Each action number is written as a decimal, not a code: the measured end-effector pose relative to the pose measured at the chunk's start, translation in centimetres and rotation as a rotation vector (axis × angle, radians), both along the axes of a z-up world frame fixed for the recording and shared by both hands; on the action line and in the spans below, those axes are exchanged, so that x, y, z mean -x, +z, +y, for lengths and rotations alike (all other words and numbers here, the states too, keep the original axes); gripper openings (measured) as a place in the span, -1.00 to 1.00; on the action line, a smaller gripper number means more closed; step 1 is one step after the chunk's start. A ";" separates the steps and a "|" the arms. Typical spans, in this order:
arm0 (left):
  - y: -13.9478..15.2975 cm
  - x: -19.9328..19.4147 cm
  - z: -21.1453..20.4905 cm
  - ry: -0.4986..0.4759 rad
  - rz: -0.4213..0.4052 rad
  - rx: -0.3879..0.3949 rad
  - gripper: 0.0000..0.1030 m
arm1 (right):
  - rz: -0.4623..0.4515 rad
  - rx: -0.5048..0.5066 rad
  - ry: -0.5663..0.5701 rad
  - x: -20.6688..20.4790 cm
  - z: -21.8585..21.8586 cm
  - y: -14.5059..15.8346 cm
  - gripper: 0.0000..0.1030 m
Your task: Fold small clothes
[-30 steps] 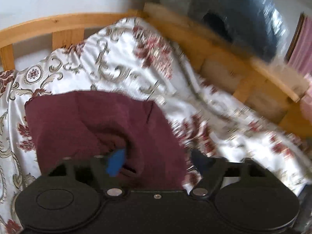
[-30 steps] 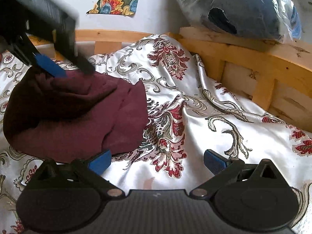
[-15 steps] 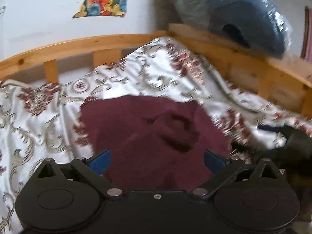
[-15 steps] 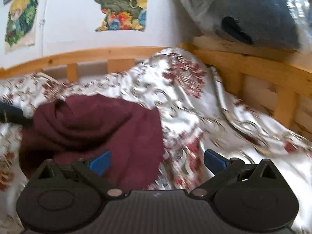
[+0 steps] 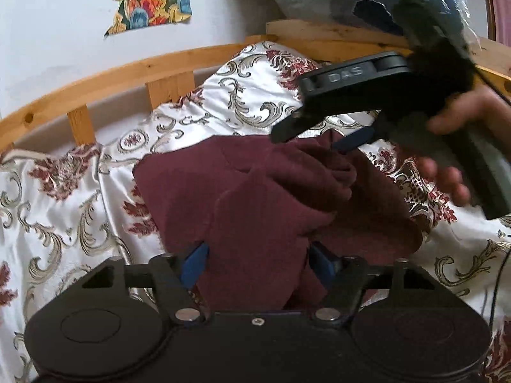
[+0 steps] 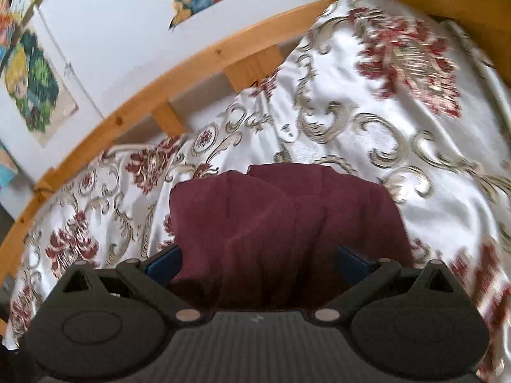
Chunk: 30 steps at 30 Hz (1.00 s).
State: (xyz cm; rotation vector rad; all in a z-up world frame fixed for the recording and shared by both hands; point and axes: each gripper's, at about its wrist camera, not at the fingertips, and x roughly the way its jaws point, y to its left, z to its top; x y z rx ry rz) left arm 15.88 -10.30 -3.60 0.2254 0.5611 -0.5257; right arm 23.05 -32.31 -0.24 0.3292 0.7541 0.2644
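From the left wrist view, a maroon garment [image 5: 271,198] lies bunched on the flowered bedspread [image 5: 64,198], near the wooden bed rail [image 5: 111,79], a soft flat place to fold on. The left gripper [image 5: 260,260] has its blue pads set part-way apart with a thick bunch of the cloth between them, probably to gather that near edge, though whether they actually press it is hard to tell. The right gripper [image 5: 319,137], held in a hand [image 5: 460,146], reaches down to the garment's far side, fingers spread. From the right wrist view, which is blurred, the right gripper [image 6: 260,263] stands wide open astride the garment [image 6: 287,220], seemingly lined up to take a second hold so both ends can be carried over together.
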 end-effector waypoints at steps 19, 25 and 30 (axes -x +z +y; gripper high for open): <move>-0.4 2.9 -1.7 -0.116 -0.134 -0.105 -0.28 | -0.125 0.100 -0.072 -0.5 -1.2 1.4 -0.72; -1.0 4.1 -3.3 -0.165 -0.168 -0.146 -0.26 | -0.160 0.160 -0.101 2.1 -3.9 1.5 -0.72; -1.8 5.1 -4.2 -0.192 -0.175 -0.179 -0.18 | -0.124 0.134 -0.158 2.9 -6.5 -0.9 -0.84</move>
